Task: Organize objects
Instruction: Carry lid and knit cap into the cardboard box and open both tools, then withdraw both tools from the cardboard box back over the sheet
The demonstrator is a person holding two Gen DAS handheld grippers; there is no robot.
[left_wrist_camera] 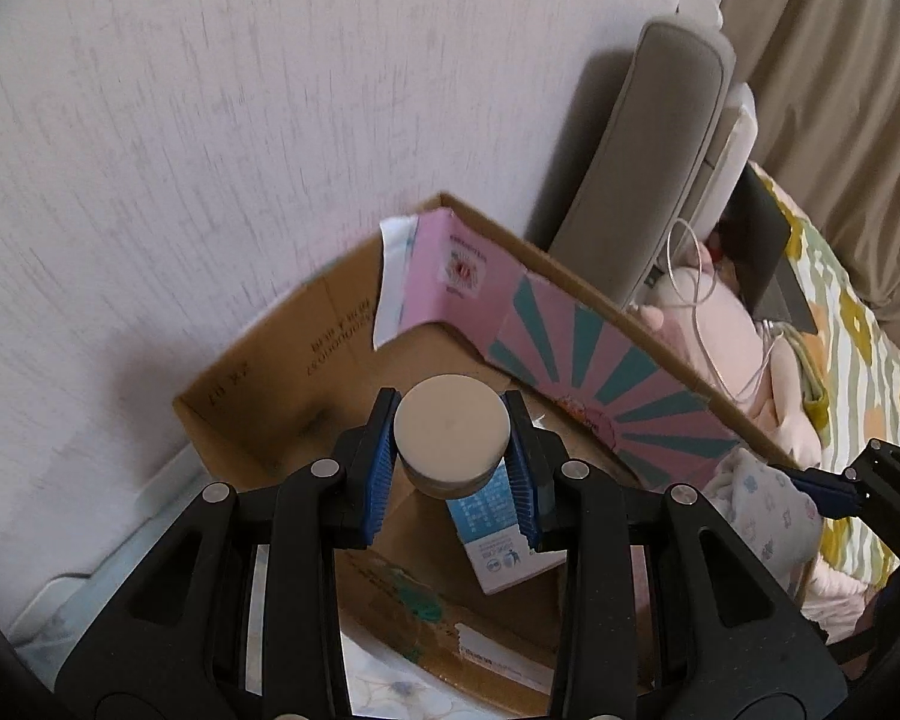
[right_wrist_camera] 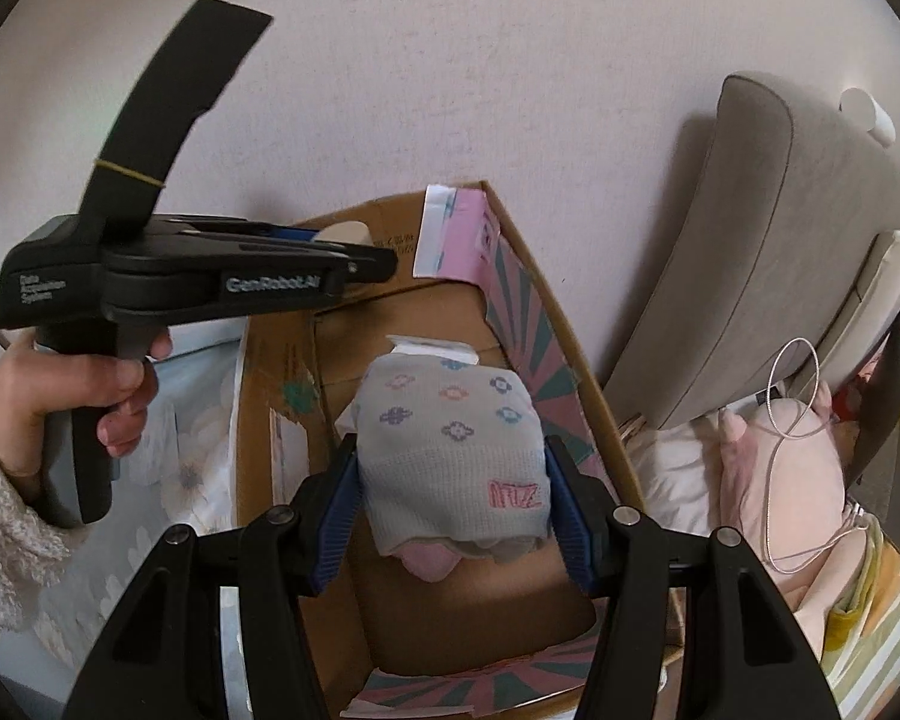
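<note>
Two hand-held grippers work over an open cardboard box (right_wrist_camera: 576, 396) that stands against a pale wall, beside a bed.

The left gripper (left_wrist_camera: 452, 468) is clamped on a small round jar (left_wrist_camera: 450, 441) with a flat cream lid. Its blue ribbed pads press the jar's sides just under the lid. The jar hangs above the inside of the box, over a blue and white carton (left_wrist_camera: 495, 531) lying on the box floor. The jar looks rigid, smooth and light, probably plastic, though glass cannot be ruled out. A smooth round wall can slip or twist, so the hold across the widest part, pads square to the sides, seems the safest one.

The right gripper (right_wrist_camera: 450, 501) is closed on a soft grey knitted bundle (right_wrist_camera: 450, 450), patterned with small flowers, with a pink label near its lower edge and pink fabric peeping out beneath. It is held above the box, nearer the box's patterned pink and teal flap (right_wrist_camera: 546, 354) than its plain side. The cloth is light, squashy and unbreakable; it gives under the pads, so a grip around the thick middle suits it.

From the right wrist view, the person's left hand (right_wrist_camera: 99, 387) grips the left tool's handle, fleecy sleeve at the wrist, holding it roughly level with its tip over the box's far corner. Both grippers point downward into the box
</note>
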